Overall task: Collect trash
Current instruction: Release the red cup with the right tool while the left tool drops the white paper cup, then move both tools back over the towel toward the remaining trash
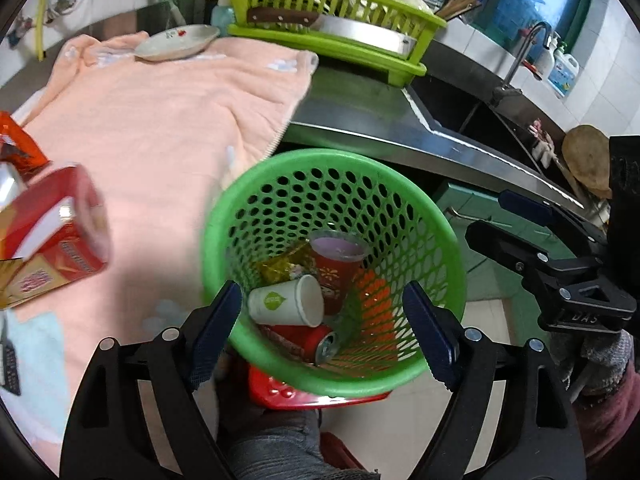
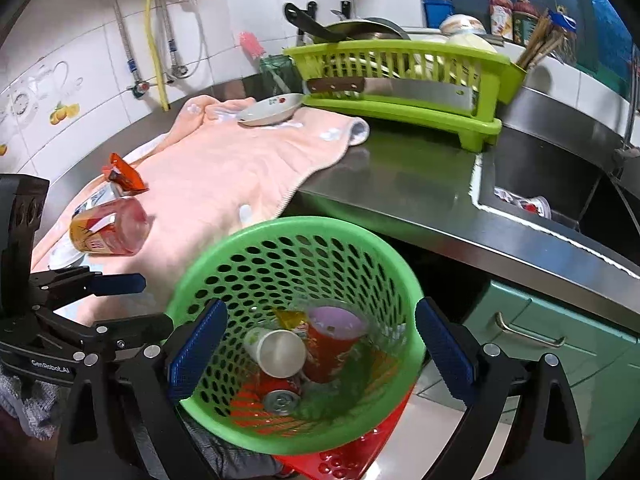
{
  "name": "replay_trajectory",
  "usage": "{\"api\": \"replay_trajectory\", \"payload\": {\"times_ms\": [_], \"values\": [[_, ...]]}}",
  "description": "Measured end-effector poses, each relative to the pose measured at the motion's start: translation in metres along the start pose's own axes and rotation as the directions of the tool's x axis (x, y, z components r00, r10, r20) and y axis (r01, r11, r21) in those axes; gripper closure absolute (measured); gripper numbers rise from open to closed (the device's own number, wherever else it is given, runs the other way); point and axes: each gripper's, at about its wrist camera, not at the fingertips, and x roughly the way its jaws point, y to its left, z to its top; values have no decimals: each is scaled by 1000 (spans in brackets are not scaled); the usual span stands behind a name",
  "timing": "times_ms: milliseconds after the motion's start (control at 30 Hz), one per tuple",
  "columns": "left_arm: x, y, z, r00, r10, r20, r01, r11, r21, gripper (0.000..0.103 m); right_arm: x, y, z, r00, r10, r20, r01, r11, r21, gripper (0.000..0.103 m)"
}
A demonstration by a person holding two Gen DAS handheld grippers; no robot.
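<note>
While both grippers hang over it, the round green perforated plastic basket (image 1: 336, 216) sits just off the front edge of the stainless steel counter (image 2: 400, 184), resting on a red plastic stool (image 1: 280, 394). Inside lie a white paper cup (image 1: 286, 302) on its side, a red plastic cup with a purple lid (image 1: 336, 264), a red drink can (image 1: 304, 340) and a yellow crinkled wrapper (image 1: 280, 266) — all piled at the bottom.

Spread wide with nothing between its blue pads, the left gripper (image 1: 322, 330) frames the near rim of the basket. The right gripper (image 2: 320, 350) is likewise released and empty, its fingers on either side of the basket's opening.

On the counter a peach-pink terry towel (image 2: 240, 168) is spread out. At its near left end lies a red and gold carton (image 2: 108, 230) on its side — blurred in both views — with an orange foil wrapper (image 2: 126, 178) just behind it. A white floral-print dish (image 2: 272, 110) sits at the towel's far end, beside a lime-green plastic dish rack (image 2: 400, 80) that carries a wooden-handled cleaver (image 2: 384, 89). The steel sink (image 2: 540, 184) lies to the right.
</note>
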Motion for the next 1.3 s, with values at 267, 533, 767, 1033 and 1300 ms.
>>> {"api": "replay_trajectory", "payload": {"times_ms": [267, 533, 767, 1033, 1300], "values": [[-53, 37, -18, 994, 83, 70, -79, 995, -57, 21, -3, 41, 7, 998, 60, 13, -59, 997, -48, 11], [-106, 98, -42, 968, 221, 116, -202, 968, -151, 21, 2, 96, 9, 989, 149, 3, -148, 983, -105, 11], [-136, 166, -53, 931, 344, 119, -309, 920, -243, 21, 6, 137, 13, 979, 204, -8, -203, 967, -151, 11], [-129, 223, -54, 909, 414, 52, -390, 886, -253, 21, 11, 175, 15, 960, 278, -21, -277, 944, -181, 11], [-110, 246, -50, 912, 410, 13, -394, 886, -243, 22, 26, 195, 15, 951, 305, -54, -309, 931, -196, 11]]}}
